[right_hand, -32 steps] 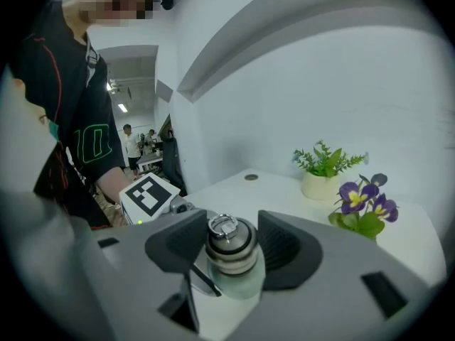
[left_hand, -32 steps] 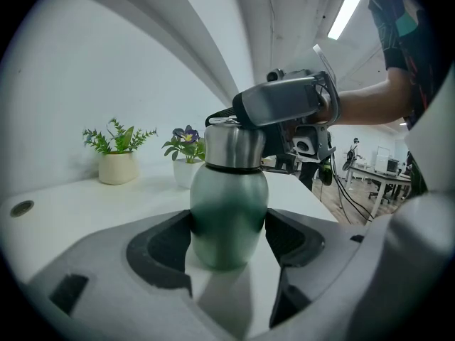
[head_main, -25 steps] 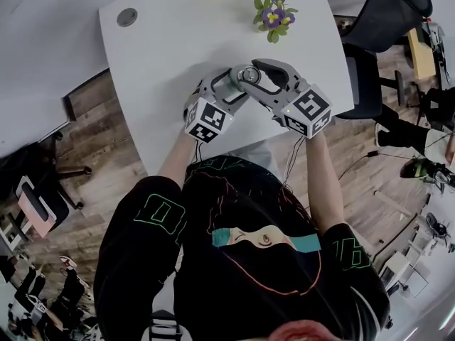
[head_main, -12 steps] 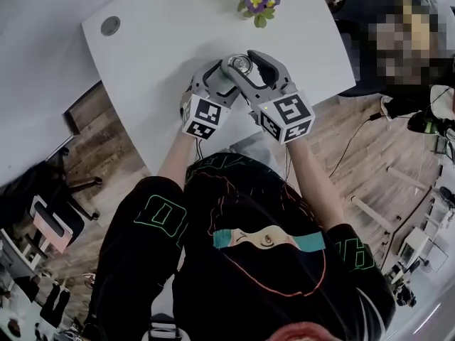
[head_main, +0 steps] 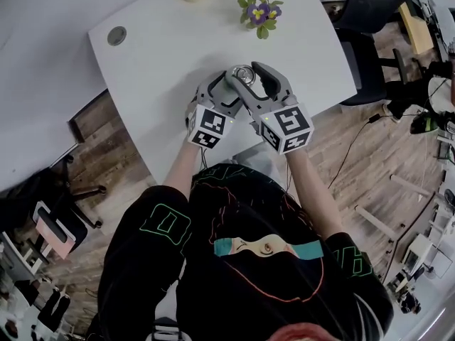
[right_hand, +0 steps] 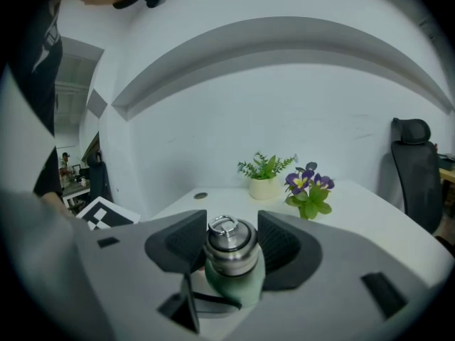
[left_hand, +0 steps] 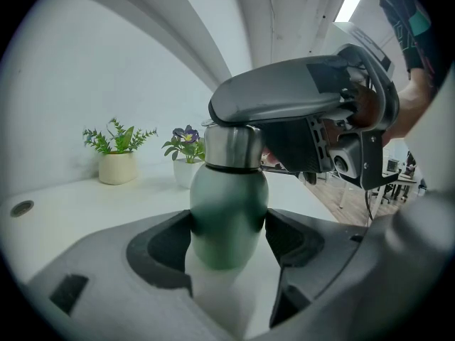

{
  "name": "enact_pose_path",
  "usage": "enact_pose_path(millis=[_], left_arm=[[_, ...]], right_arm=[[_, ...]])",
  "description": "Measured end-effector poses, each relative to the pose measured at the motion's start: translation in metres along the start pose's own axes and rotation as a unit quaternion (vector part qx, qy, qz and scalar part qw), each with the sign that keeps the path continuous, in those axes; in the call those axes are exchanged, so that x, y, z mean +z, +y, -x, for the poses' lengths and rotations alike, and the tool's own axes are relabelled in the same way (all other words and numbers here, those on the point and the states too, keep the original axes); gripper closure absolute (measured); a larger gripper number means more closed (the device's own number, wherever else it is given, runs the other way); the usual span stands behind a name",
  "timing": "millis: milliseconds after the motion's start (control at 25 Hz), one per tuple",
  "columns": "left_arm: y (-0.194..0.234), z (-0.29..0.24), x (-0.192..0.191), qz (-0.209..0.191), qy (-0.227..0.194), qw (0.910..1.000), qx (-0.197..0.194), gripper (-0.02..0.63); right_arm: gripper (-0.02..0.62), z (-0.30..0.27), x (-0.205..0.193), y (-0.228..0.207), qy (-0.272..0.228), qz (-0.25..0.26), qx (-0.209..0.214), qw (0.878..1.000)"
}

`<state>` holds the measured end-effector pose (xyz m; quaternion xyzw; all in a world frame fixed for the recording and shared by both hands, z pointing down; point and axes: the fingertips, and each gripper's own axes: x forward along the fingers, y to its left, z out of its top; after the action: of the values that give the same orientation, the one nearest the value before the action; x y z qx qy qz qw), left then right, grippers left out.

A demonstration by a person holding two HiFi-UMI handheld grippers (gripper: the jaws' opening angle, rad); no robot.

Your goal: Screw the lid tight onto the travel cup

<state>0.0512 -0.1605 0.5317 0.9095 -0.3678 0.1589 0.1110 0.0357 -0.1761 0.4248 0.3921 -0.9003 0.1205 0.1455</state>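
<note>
One green travel cup [left_hand: 227,219], steel lid [right_hand: 229,244]

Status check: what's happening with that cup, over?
Left gripper clamped on green cup body. Right gripper clamped on steel lid. Potted flowers well clear.

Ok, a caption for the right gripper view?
Right gripper grips the silver metal lid on the green travel cup.

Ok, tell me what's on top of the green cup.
A steel lid with a small ring sits on the cup, clamped between the right gripper's jaws. The lid covers the cup's mouth and threads, so how tight it is cannot be seen.
</note>
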Motion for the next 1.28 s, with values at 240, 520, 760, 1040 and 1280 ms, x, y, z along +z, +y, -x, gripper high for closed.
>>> enact_pose_path(millis=[240, 520, 760, 1040, 1280], left_arm=[[-0.001, -0.001, -0.001, 0.001, 0.001, 1.0, -0.002, 0.268], [0.0, -0.002, -0.001, 0.0, 0.0, 1.0, -0.002, 0.268], [0.0, -0.002, -0.001, 0.001, 0.0, 1.0, -0.003, 0.268], [0.0, -0.002, -0.001, 0.0, 0.001, 1.0, -0.004, 0.268], [0.001, -0.001, -0.001, -0.001, 0.001, 1.0, -0.003, 0.268]], right_arm=[[0.332, -0.003, 0.001, 0.003, 0.018, 0.04, 0.061, 0.997], [0.318, -0.002, -0.001, 0.016, 0.049, 0.099, 0.16, 0.981], [0.321, -0.002, -0.003, 0.019, 0.077, 0.138, 0.231, 0.96], [0.36, -0.004, -0.004, 0.018, 0.09, 0.152, 0.272, 0.946], [0.365, -0.005, 0.0, 0.015, 0.067, 0.128, 0.246, 0.958]])
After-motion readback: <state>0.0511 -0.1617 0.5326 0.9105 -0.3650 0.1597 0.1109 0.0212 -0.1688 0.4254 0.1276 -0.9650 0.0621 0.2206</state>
